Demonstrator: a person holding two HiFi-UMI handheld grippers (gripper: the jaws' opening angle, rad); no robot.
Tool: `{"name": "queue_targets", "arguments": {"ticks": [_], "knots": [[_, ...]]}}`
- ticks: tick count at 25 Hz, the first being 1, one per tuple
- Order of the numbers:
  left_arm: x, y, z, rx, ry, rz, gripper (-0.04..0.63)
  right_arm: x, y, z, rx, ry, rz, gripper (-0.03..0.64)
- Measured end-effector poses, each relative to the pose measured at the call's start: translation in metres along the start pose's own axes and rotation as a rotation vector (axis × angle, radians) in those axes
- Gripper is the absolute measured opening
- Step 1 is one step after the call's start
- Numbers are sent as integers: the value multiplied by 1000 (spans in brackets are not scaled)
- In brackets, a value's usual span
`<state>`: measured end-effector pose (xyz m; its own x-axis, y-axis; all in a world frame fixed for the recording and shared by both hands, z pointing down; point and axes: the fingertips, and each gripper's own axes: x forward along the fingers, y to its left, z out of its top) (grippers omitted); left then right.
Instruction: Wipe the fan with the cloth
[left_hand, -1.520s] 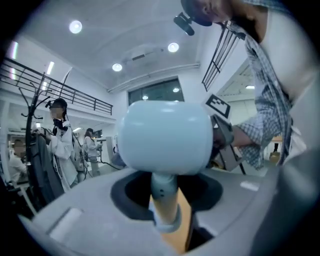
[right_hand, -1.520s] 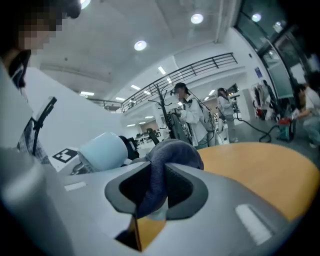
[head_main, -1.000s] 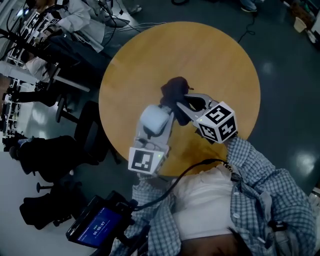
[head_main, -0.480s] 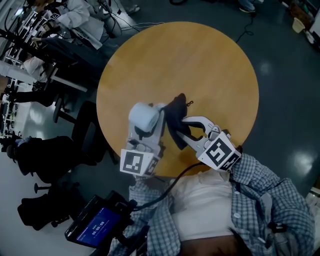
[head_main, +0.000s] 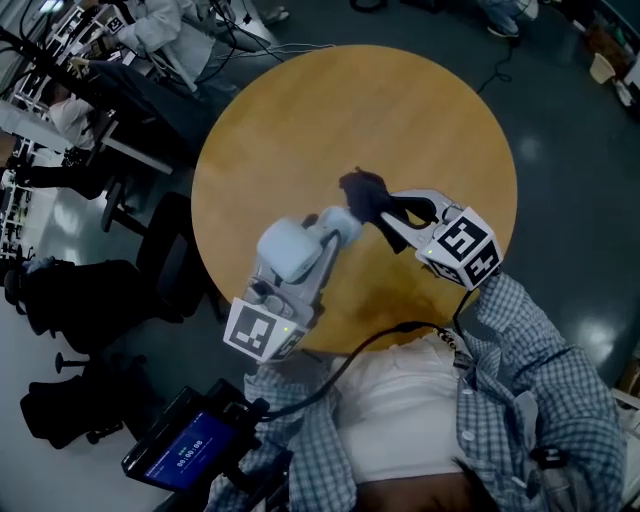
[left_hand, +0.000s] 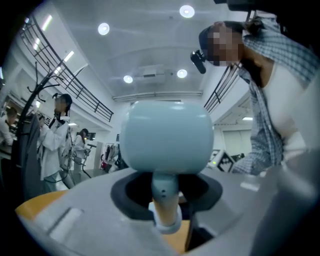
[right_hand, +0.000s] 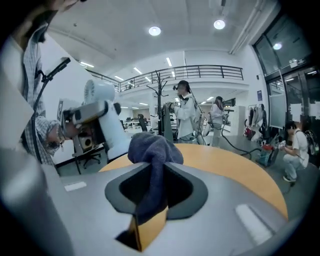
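A small pale-blue fan (head_main: 288, 250) with a rounded head and a slim stem is held tilted above the round wooden table (head_main: 400, 110). My left gripper (head_main: 318, 240) is shut on the fan's stem (left_hand: 166, 197), and the head (left_hand: 167, 137) fills the left gripper view. My right gripper (head_main: 388, 210) is shut on a dark blue cloth (head_main: 362, 190). The cloth (right_hand: 152, 150) bulges out past the jaws. It sits just beside the fan's lower end (right_hand: 116, 137); contact between them is unclear.
Office chairs (head_main: 165, 270) and seated people (head_main: 150, 40) crowd the table's left side. A handheld screen (head_main: 185, 450) hangs by my waist. In the right gripper view, standing people (right_hand: 186, 115) and a coat rack (right_hand: 162, 105) are beyond the table's far edge.
The right gripper drew the cloth toward me along the fan, then carried it back out to the fan's far end. The left gripper swung the fan so it points more to the right.
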<state>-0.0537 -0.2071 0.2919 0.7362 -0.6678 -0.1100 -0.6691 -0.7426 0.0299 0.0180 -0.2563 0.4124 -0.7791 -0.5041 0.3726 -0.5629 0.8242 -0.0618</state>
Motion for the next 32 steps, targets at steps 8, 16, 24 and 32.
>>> {"name": "queue_targets", "arguments": {"ticks": [8,16,24,32], "knots": [[4,-50,-13,45,84,-248,138,-3,49,84,-168,12,557,81],[0,-62,-29,65,163,-281,138,54,71,44,-155,147,587,81],[-6,-32,-51,26,163,-163,138,67,7,10,15,117,211,81],[-4,9,-94,-47,194,-51,137,40,-38,-29,199,103,-54,81]]}}
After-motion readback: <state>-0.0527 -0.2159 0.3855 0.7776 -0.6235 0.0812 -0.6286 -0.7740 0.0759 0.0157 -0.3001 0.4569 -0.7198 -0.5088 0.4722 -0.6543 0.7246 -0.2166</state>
